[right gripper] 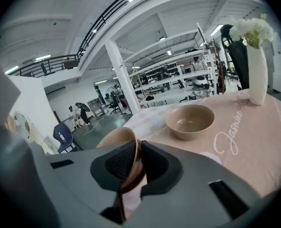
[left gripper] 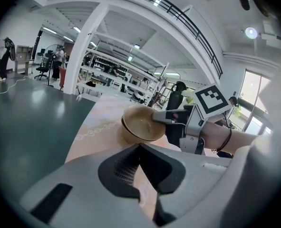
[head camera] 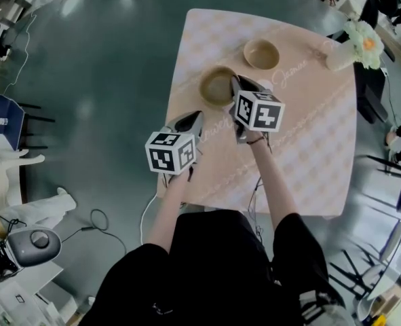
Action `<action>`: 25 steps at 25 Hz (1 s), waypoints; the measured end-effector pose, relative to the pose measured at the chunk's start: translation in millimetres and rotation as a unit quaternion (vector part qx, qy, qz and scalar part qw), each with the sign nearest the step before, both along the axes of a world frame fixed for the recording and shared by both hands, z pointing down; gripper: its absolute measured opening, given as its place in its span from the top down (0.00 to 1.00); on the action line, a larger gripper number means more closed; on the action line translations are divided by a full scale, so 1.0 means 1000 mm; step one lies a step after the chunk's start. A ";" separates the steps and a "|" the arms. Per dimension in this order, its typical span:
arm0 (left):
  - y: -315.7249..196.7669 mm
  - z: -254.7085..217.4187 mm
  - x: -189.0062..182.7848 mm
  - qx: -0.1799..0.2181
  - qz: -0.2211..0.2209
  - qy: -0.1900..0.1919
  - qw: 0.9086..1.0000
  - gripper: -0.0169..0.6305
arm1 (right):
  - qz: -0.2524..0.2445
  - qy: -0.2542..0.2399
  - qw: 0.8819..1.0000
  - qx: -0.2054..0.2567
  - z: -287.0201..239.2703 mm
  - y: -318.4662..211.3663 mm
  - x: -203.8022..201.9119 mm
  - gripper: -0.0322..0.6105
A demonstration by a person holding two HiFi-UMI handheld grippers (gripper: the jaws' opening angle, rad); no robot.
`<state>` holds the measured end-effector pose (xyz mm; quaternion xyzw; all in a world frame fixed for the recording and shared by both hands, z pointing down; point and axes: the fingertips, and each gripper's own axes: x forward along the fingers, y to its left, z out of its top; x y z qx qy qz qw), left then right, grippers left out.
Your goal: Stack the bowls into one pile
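Black short-sleeved top [head camera: 214,270] was worn, thin dark band [head camera: 256,140] round the right wrist too. Left gripper [head camera: 193,119] and right gripper [head camera: 236,81] were both done in grey with black meshed pads [right gripper: 120,165], and a white cube [head camera: 171,152] with black square markers was stuck on each.

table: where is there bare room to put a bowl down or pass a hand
Widest free patch: the table on the right, between the right gripper, the vase and the near edge. A smaller patch is the far left corner, beyond the held bowl. Crowded: the middle, around the held bowl and the second bowl.
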<state>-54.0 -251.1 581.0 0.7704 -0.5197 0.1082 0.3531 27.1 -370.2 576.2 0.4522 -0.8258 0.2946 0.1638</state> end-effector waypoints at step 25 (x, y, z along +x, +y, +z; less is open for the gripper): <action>-0.006 0.008 0.010 -0.003 -0.038 0.015 0.999 0.98 | -0.031 -0.009 0.999 -0.015 0.026 -0.008 0.002 0.75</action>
